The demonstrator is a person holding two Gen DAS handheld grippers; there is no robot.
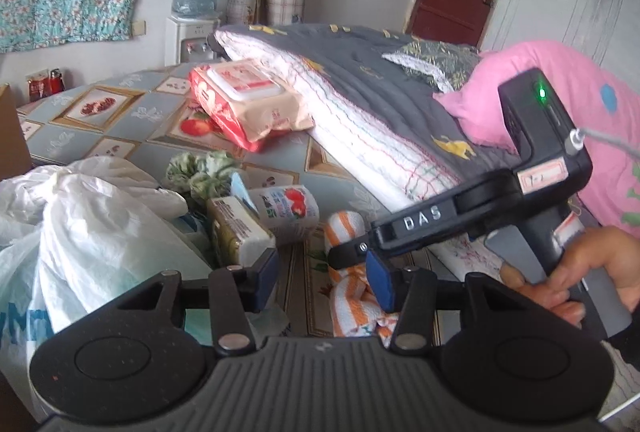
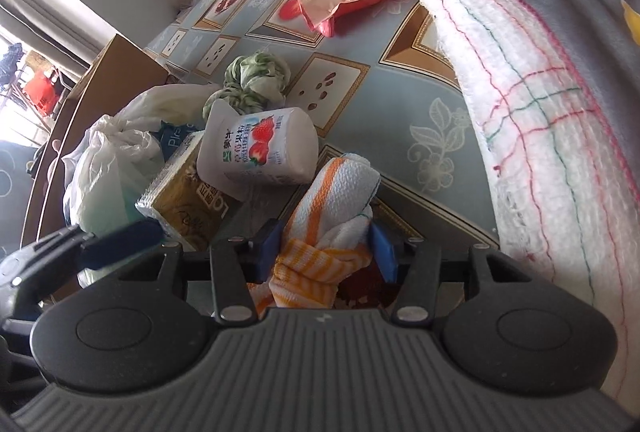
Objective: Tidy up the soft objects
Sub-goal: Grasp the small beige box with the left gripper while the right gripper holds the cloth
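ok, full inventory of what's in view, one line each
towel: 1, orange and white, between right gripper's pads
yogurt pouch: 1, white with strawberries, on its side beside towel
tissue pack: 1, gold and white, beside pouch
wet wipes: 1, red and beige, leaning on quilt
green cloth: 1, knotted, behind pouch
plastic bags: white, table's left
quilt: 1, grey and white, folded
pillow: 1, pink
table: blue patterned cover
left gripper: open
right gripper: shut on towel
hand: 1, holding right gripper
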